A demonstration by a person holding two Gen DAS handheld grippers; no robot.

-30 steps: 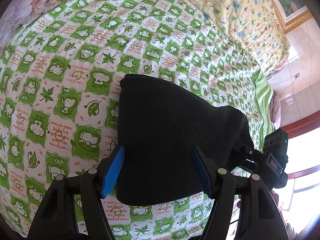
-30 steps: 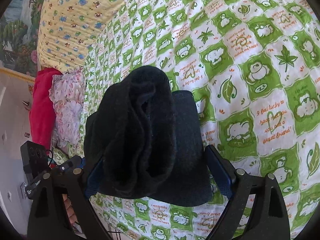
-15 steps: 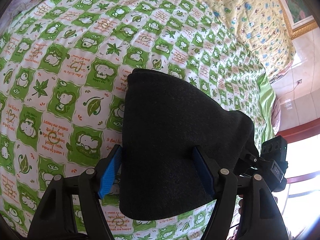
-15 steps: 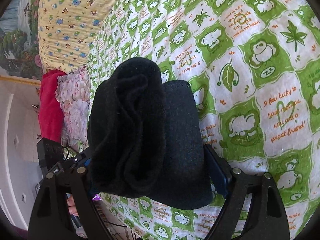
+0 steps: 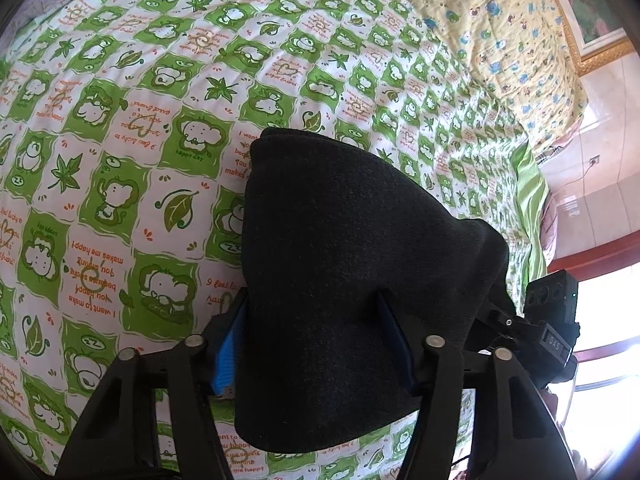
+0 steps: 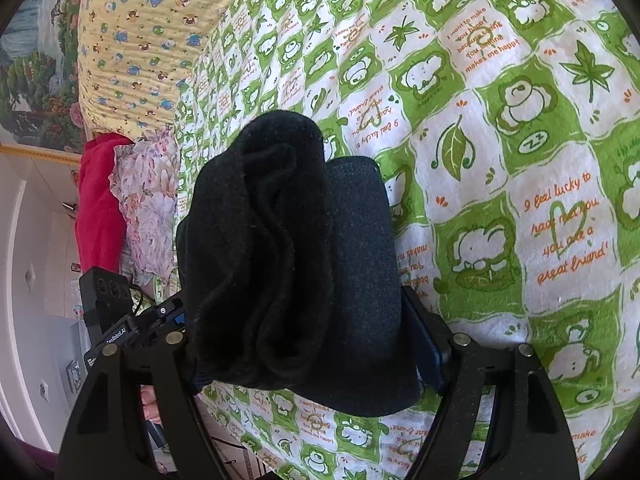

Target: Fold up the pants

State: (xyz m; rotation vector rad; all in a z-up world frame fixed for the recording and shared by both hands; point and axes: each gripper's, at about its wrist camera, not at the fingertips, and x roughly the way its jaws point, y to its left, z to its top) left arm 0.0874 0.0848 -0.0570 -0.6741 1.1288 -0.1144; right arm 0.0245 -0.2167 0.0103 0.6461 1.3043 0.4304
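Closing both the left hand-held gripper (image 5: 312, 344) and the right hand-held gripper (image 6: 308, 344) around the black pants (image 5: 352, 264), already bundled compactly on the bed (image 5: 160, 120), seemingly near finishing.

Open bedspread (image 5: 120, 152) beyond bulky pants (image 5: 340, 260)

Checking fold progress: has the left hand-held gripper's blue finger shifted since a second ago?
Yes. The blue finger closed inward against the black pants.
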